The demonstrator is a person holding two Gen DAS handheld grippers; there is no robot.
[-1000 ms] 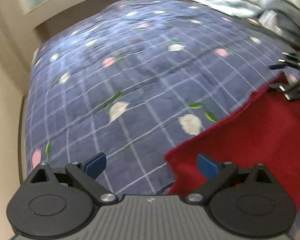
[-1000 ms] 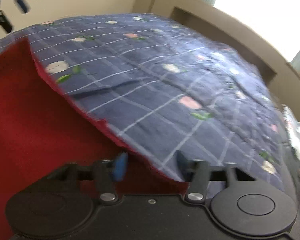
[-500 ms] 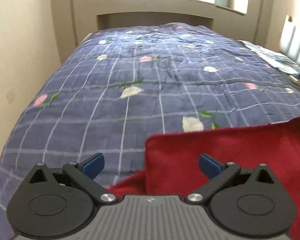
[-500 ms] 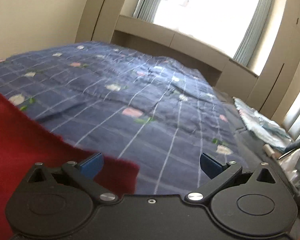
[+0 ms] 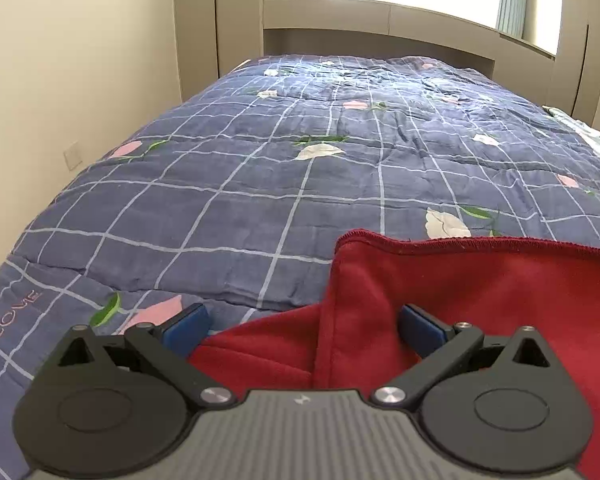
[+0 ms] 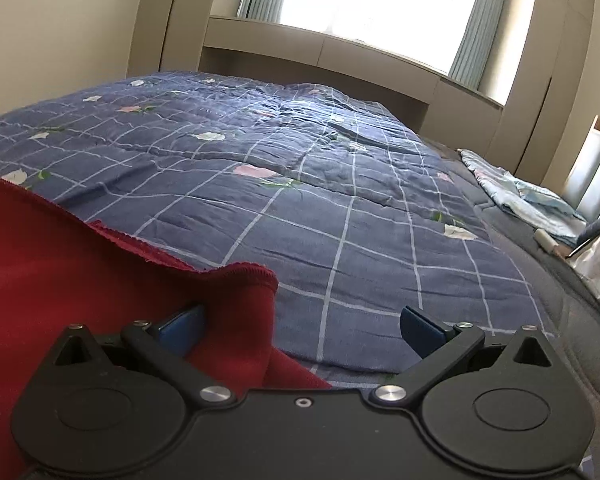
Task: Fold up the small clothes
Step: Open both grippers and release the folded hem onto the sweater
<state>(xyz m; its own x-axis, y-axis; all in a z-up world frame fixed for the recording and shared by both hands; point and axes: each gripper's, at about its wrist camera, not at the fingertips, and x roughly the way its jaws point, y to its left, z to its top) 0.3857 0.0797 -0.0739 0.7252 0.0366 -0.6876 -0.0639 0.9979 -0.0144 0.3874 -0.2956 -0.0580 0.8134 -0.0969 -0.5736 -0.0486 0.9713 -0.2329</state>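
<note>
A red fleece garment point(image 5: 480, 288) lies on the bed, its top layer folded over with a stitched edge running across. In the left wrist view my left gripper point(image 5: 303, 330) hovers low over its left corner, jaws wide open, cloth lying between the blue pads point(image 5: 186, 328) without being pressed. The right wrist view has the same red garment point(image 6: 60, 272) at the lower left, one corner curling up. My right gripper point(image 6: 300, 330) stands wide open, its left pad point(image 6: 182, 328) against the cloth, the right one over the quilt.
The bed carries a blue checked quilt point(image 6: 340, 208) with flower prints. A beige wall point(image 5: 60, 80) runs along its left side; a shelf and window stand at the far end. A light blue cloth point(image 6: 516, 196) and grey clutter lie at the bed's right edge.
My right gripper's jaws have spread from narrow to wide, letting go of the red garment's edge. Both grippers rolled level and sank towards the bed; the garment now lies folded.
</note>
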